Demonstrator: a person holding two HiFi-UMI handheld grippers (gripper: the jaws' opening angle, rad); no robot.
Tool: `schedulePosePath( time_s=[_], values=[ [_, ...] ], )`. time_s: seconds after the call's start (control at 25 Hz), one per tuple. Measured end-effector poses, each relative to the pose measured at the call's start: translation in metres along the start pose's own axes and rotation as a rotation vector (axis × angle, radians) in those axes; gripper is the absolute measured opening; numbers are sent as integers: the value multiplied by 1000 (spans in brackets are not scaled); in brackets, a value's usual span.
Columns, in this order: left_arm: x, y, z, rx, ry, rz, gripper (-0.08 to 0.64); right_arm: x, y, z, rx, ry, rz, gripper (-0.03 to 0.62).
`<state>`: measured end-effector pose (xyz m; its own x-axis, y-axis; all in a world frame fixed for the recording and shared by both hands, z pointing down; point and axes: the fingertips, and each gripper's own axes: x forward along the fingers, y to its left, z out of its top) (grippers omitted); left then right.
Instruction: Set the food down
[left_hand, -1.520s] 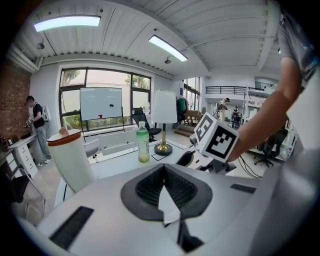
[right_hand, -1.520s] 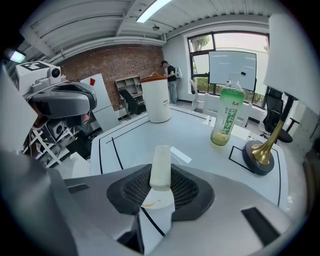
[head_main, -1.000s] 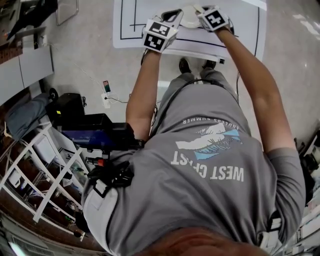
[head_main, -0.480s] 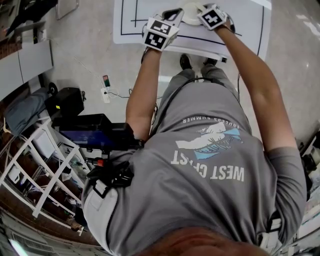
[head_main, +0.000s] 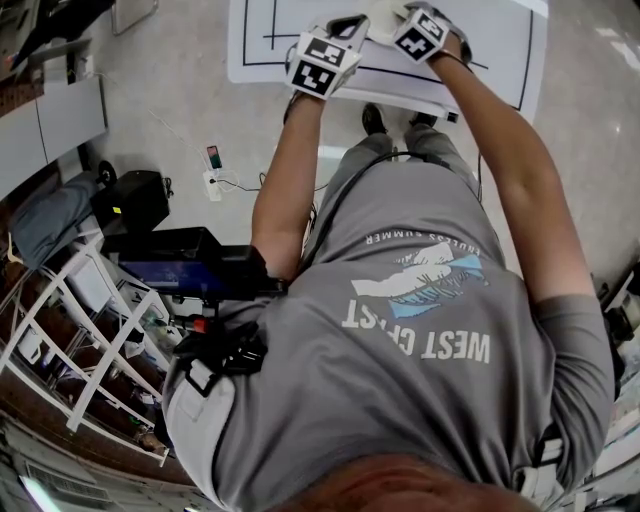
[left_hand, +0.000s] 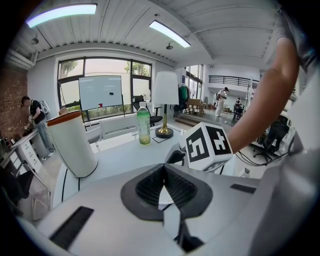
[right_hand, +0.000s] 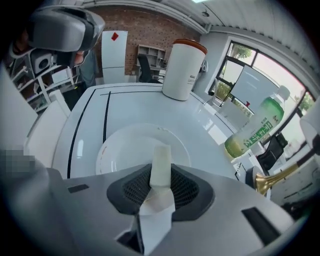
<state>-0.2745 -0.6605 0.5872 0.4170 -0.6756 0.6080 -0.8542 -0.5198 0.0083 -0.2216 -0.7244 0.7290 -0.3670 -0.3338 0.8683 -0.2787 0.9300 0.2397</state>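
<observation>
Over the plate: the right gripper (right_hand: 161, 186) points steeply down at a white plate (right_hand: 120, 150) on the white table (right_hand: 135, 102); its jaws are clamped on the food (right_hand: 161, 162), a pale strip that sticks out past the tips, with a crumpled paper-like scrap behind it
Left side: the left gripper (left_hand: 164, 186) sits near the right one; its jaws are pressed together with nothing between them
Far side: a white canister (right_hand: 184, 70) stands beyond the plate; a green bottle (right_hand: 255, 127) stands far right; both are apart from the plate
Step in hand: judged to be the placing itself; the food appears held above the plate, not yet resting on it
Next move: likely lowering the strip onto the plate's middle, then parting the jaws gently; the scrap may cling to the pads, so a slow lift away seems wise
</observation>
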Motion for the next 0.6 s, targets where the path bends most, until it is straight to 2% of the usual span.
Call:
schedulePosePath(
  time_s=[0.12,0.28,0.44,0.6],
  values=[
    [1,0,-1,0,1,-2,8,0,2,0,-103,9,-43,104],
    [0,-2,0,0,1,-5,8,2,15,-1,-260,5,-59,104],
    [-14,-9,14,1,-8,-8,8,-21,17,0,-419,40,-103,106],
    [-23,-8,22,1,-23,-7,8,-31,26,4,-492,67,-73,114]
  ],
)
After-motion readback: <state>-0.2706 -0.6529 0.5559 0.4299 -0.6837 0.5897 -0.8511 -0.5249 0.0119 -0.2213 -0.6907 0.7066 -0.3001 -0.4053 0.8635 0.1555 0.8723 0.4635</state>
